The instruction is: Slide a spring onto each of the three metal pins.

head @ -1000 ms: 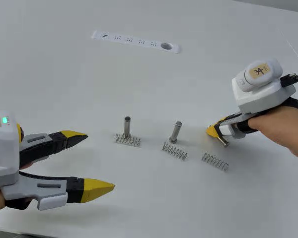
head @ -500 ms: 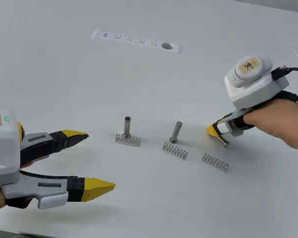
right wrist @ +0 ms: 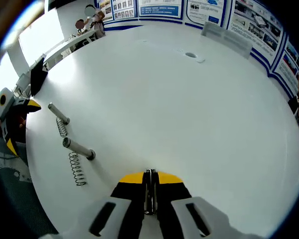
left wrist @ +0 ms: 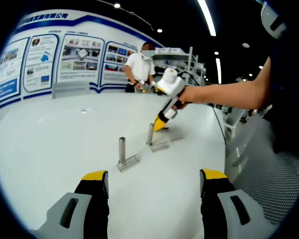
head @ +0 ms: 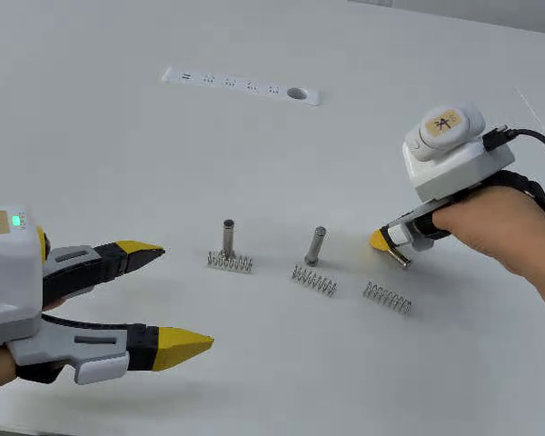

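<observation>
So the right gripper (head: pixel 382 240) has its yellow-tipped jaws pinched tight on a short silver metal pin (head: pixel 401 258), which pokes out low over the white table (head: pixel 118 154). The left gripper (head: pixel 168 295) sits well off to the side, jaws spread wide, holding nothing. The left upright pin (head: pixel 228 238) has a small coiled wire spring (head: pixel 230 262) lying right at its foot. The middle upright pin (head: pixel 315 245) leans a bit, with the middle spring (head: pixel 313 280) just in front. The right spring (head: pixel 387 297) lies near the held pin. There's a white power strip (head: pixel 241 84) at the far side.
</observation>
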Tool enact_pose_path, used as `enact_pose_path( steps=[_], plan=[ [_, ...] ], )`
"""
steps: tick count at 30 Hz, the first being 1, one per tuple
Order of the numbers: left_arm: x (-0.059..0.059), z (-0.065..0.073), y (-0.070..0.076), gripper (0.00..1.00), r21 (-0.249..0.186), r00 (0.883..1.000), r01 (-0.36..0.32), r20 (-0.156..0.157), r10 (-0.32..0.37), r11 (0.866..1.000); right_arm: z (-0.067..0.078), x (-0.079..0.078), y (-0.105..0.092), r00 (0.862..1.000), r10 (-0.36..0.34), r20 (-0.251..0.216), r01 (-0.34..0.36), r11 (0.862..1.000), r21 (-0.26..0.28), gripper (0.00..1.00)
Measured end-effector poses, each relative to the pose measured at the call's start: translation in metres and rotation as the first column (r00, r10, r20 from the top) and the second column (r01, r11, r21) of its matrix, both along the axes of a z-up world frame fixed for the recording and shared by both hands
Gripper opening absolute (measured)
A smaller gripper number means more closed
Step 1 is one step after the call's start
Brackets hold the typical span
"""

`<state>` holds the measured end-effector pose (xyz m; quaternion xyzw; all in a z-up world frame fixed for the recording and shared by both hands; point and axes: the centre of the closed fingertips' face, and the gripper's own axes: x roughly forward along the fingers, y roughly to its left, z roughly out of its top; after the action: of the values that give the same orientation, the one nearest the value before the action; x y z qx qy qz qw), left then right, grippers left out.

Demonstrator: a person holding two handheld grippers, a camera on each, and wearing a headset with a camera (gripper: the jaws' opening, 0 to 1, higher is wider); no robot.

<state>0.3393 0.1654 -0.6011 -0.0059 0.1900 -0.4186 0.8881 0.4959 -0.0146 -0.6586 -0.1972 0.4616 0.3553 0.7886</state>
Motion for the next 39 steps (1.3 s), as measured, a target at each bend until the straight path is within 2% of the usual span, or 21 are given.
enact_pose_path(
  steps=[8, 15, 30, 39],
  plan=[
    [0.002, 0.006, 0.003, 0.76, 0.006, 1.000, 0.003, 0.014, -0.003, 1.000, 0.026, -0.004, -0.004, 0.998, -0.016, 0.055, 0.014, 0.999, 0.044, 0.09],
    [0.001, 0.010, -0.003, 0.75, 0.010, 0.999, 0.021, 0.026, -0.021, 1.000, 0.036, -0.014, -0.010, 0.996, -0.035, 0.087, 0.028, 0.997, 0.073, 0.09],
    [-0.003, 0.019, -0.004, 0.75, 0.026, 0.999, 0.034, 0.042, -0.035, 0.999, 0.045, -0.031, -0.019, 0.989, -0.092, 0.116, 0.072, 0.983, 0.170, 0.09],
    [-0.004, 0.021, -0.005, 0.75, 0.040, 0.998, 0.039, 0.043, -0.040, 0.998, 0.045, -0.036, -0.021, 0.989, -0.096, 0.117, 0.071, 0.978, 0.195, 0.09]
  ],
)
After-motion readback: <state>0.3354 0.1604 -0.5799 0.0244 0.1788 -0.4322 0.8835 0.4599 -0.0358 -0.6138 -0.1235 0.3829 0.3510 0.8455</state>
